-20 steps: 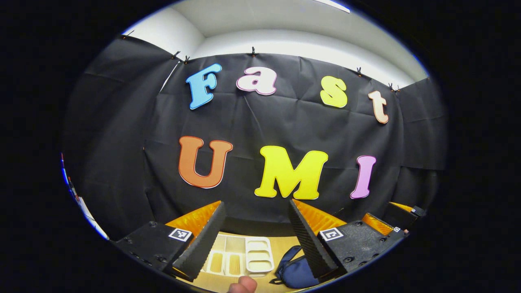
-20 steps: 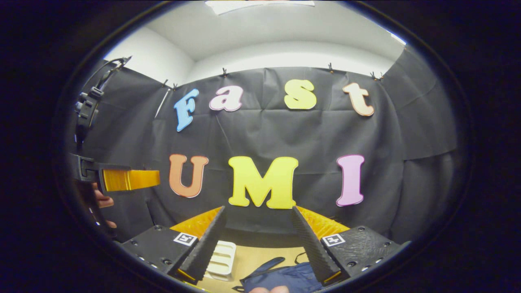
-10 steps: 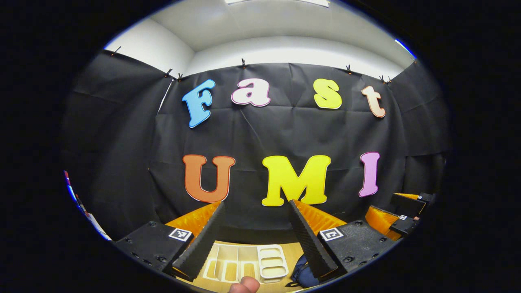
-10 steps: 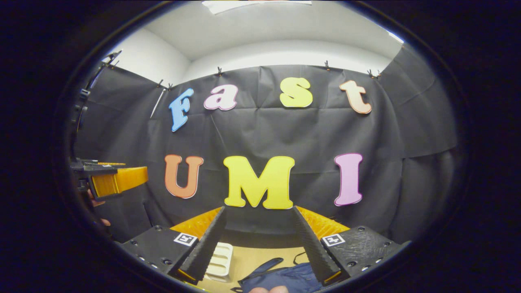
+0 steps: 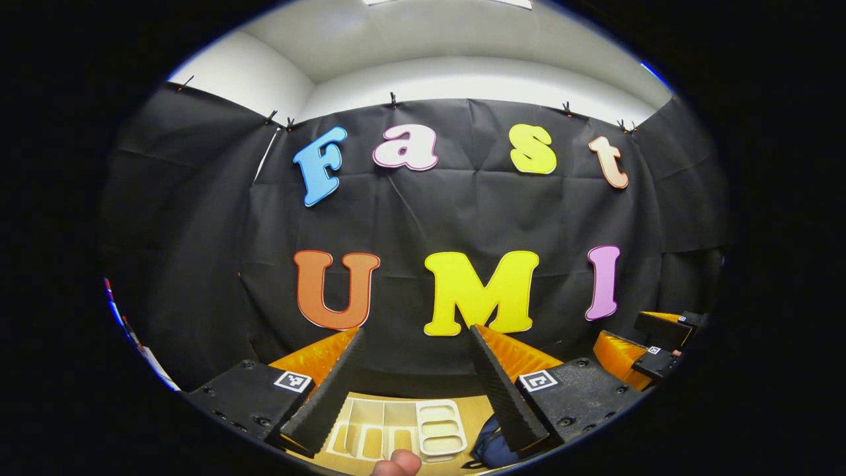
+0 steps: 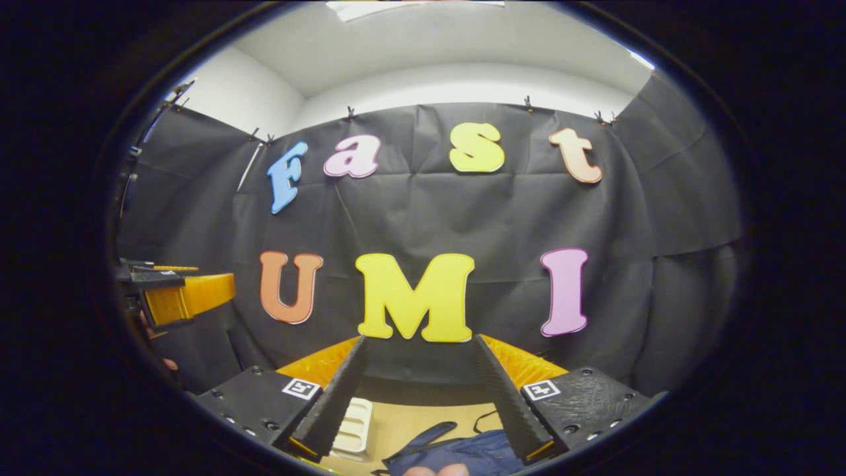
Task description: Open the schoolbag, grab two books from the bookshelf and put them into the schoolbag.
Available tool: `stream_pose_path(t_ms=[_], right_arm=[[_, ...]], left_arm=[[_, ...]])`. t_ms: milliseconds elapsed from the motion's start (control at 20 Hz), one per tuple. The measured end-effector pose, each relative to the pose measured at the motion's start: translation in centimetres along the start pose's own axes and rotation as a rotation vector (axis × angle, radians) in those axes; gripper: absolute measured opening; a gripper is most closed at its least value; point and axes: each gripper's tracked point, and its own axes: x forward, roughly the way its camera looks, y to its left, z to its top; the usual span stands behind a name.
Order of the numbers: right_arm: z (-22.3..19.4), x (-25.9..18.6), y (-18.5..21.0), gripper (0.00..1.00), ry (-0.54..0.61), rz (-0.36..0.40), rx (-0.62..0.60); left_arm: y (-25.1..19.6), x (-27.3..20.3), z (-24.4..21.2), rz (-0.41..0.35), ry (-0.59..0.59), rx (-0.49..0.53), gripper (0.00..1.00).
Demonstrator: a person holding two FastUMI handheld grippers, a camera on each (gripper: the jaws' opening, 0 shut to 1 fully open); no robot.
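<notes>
Left gripper view: my left gripper (image 5: 416,360) is held high and level, aimed at the booth's black cloth wall, jaws spread wide with nothing between them. Low in the gap, at 6 o'clock, a pale tabletop (image 5: 472,413) carries a white bookshelf (image 5: 403,436) of slotted compartments; I cannot tell whether books stand in it. Just at its 3 o'clock side a corner of the dark blue schoolbag (image 5: 492,449) peeks past my right-hand finger. A fingertip (image 5: 395,463) of the holding hand shows at the bottom edge. The right gripper (image 5: 651,347) sits out at 4 o'clock, also level.

Right gripper view: the right gripper (image 6: 418,363) is likewise raised, jaws released and empty. Below, at 6 o'clock, the schoolbag (image 6: 456,449) lies on the tabletop (image 6: 410,416) with a strap trailing toward 10 o'clock; its zipper is out of sight, so open or closed is unknown. The bookshelf's (image 6: 351,426) end shows at 7 o'clock, beside the bag. The left gripper (image 6: 182,294) hangs at 9 o'clock.

My read: the task looks unstarted, both tools poised above the work. Next I would tip both grippers down toward the bag, find the zipper pull, pin the fabric with one and draw the pull with the other.
</notes>
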Motion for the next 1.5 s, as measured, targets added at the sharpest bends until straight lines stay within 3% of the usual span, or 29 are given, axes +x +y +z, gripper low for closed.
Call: stream_pose_path(t_ms=[400, 650, 850, 1500], right_arm=[[-2.0, 0.8, -2.0, 0.97, 0.051, -0.035, 0.026], [-2.0, 1.2, -1.6, 0.93, 0.051, -0.025, 0.020], [-2.1, 1.6, -1.7, 0.98, 0.052, -0.023, 0.030], [-3.3, 2.8, -1.9, 0.95, 0.086, -0.028, 0.057]], left_arm=[[-0.9, 1.5, -2.4, -0.013, 0.066, -0.043, 0.98], [-1.0, 2.2, -2.0, -0.009, 0.053, -0.022, 0.98], [-1.5, 3.0, -2.3, -0.015, 0.053, -0.020, 0.98], [-2.3, 4.2, -2.2, -0.029, 0.037, 0.001, 0.98]])
